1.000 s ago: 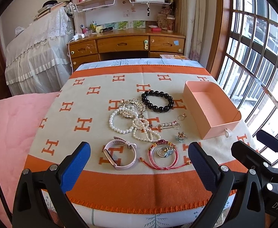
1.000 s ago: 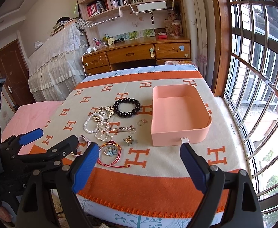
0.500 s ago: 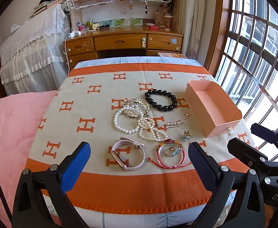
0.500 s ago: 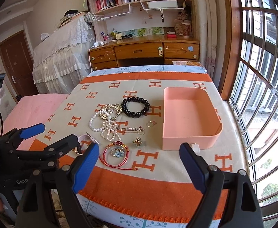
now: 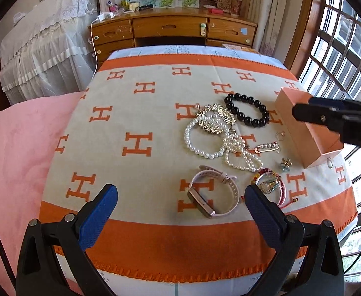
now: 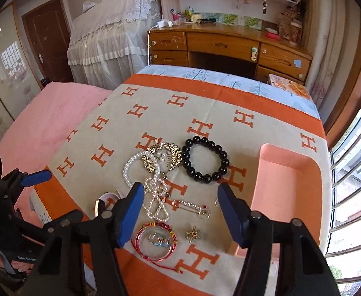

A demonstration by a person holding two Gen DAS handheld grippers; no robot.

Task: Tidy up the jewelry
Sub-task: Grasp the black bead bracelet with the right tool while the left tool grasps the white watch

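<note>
Jewelry is all out on the orange-and-cream blanket (image 5: 141, 103), every piece of it, and the pink box (image 6: 288, 187) sits empty on the window side of the pile. So we are right at the start: nothing has gone in yet, as far as either view shows.

Look at the spread. A black bead bracelet (image 6: 206, 160) lies nearest the box, with a gold comb (image 6: 162, 156) touching a pearl strand (image 6: 153, 187) just beside it. Closer to the near edge there is a pink watch (image 5: 211, 193), a red cord bracelet (image 6: 155, 243), a jewelled pin (image 6: 191, 206), a small ring (image 5: 280, 135) and a little gold charm (image 6: 192, 234).

The right tool (image 6: 180, 213) hangs over the middle of the pile, pointing steeply down. Its jaws have just been closing in, now standing at a middling gap with nothing between the pads; the pin and the pearl loops lie below that gap, not gripped.

The left tool (image 5: 180, 212) hovers over the near orange stripe, jaws wide and empty, the watch lying just ahead between its fingers.

My read: the first pick is being lined up, the pin or the pearls looking likeliest. Everything is left to do, each piece one by one into that box, and those tangled pearls could drag a neighbour along.
</note>
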